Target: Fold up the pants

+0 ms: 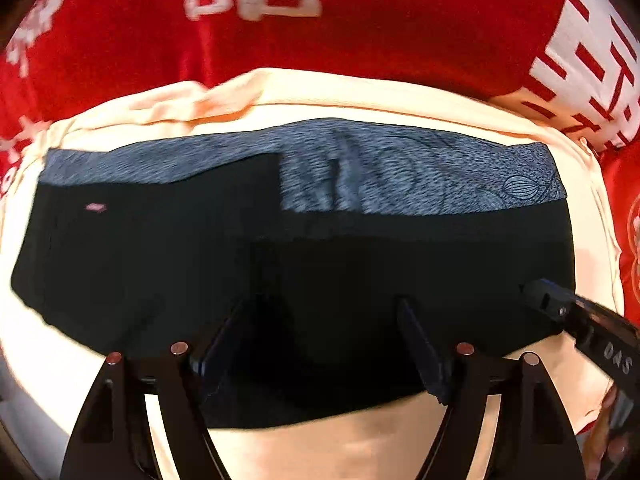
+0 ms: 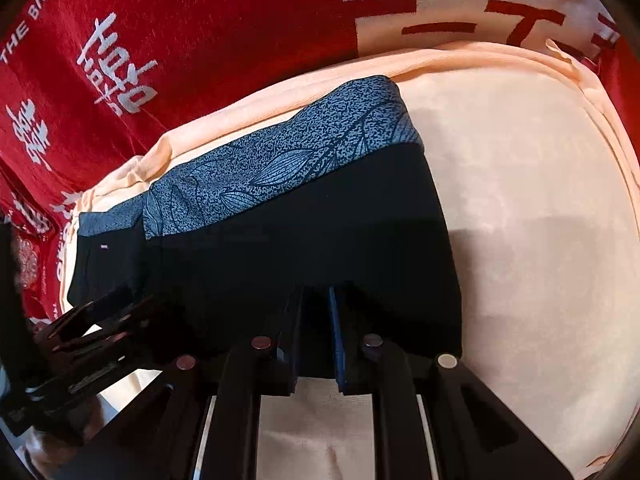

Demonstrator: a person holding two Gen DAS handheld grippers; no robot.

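Note:
The black pants [image 1: 160,264] with a blue-grey patterned waistband [image 1: 400,176] lie folded flat on a peach cloth [image 1: 352,440]. My left gripper [image 1: 328,308] is open, its fingers spread over the near edge of the pants. My right gripper [image 2: 316,296] has its fingers nearly together over the near edge of the pants [image 2: 320,220]; I cannot tell whether fabric is pinched. The right gripper also shows at the right edge of the left wrist view [image 1: 560,304], and the left gripper at lower left of the right wrist view [image 2: 92,332].
A red blanket [image 1: 360,40] with white characters lies behind and around the peach cloth. In the right wrist view the peach cloth [image 2: 540,220] extends to the right of the pants.

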